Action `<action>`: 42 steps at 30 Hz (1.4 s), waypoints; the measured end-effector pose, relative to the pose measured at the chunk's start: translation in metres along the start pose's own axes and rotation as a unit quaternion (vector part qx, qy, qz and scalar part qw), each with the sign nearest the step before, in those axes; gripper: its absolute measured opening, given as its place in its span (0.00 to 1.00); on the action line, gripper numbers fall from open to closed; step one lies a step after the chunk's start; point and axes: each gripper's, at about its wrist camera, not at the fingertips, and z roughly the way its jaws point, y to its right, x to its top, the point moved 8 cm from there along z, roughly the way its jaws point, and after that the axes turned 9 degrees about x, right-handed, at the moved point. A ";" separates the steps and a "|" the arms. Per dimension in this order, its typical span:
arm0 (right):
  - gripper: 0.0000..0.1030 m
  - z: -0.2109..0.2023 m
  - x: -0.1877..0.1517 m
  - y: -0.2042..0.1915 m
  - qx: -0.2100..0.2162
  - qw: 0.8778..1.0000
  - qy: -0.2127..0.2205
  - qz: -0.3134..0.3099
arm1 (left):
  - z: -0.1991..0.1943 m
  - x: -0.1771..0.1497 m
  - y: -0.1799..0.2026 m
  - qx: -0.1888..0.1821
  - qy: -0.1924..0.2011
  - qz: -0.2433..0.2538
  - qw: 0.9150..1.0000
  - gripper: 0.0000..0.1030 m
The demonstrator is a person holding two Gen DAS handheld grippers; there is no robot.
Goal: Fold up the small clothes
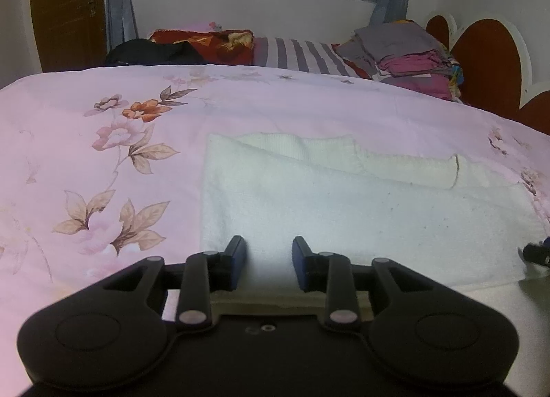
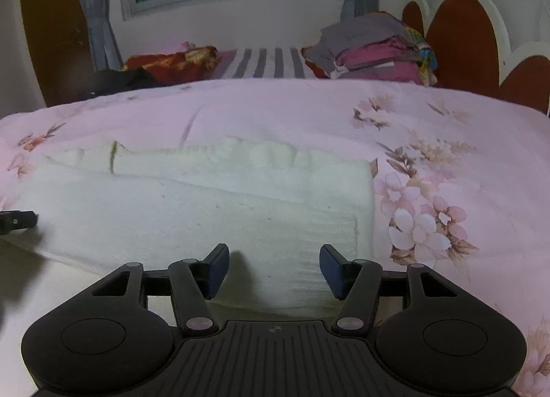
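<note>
A white knit garment [image 1: 343, 204] lies flat on the pink floral bedcover [image 1: 103, 142], folded into a broad rectangle with a sleeve laid across its far edge. My left gripper [image 1: 269, 256] is open, its jaws just over the garment's near left edge, holding nothing. In the right wrist view the same garment [image 2: 206, 211] fills the middle. My right gripper [image 2: 274, 264] is open wide over the garment's near right edge, empty. The tip of the right gripper shows at the right edge of the left wrist view [image 1: 536, 252], and the left gripper's tip at the left edge of the right wrist view [image 2: 17, 221].
A stack of folded clothes [image 1: 412, 56] sits at the far right by the red headboard [image 1: 488, 63]. A red patterned pillow [image 1: 206, 43] and a dark garment [image 1: 151, 51] lie at the far side. A striped sheet [image 1: 302, 55] shows behind the bedcover.
</note>
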 end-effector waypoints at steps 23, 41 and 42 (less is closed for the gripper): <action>0.56 0.043 0.022 0.006 0.008 1.000 -0.012 0.001 | 0.040 0.033 0.002 0.040 0.033 0.009 0.999 0.43; 0.57 -0.024 0.011 -0.010 0.051 0.999 0.001 -0.012 | -0.040 0.007 0.031 0.021 0.028 0.021 0.999 0.46; 0.57 -0.029 0.009 -0.012 0.056 0.998 0.002 -0.014 | -0.046 0.004 0.034 0.021 0.030 0.021 0.999 0.46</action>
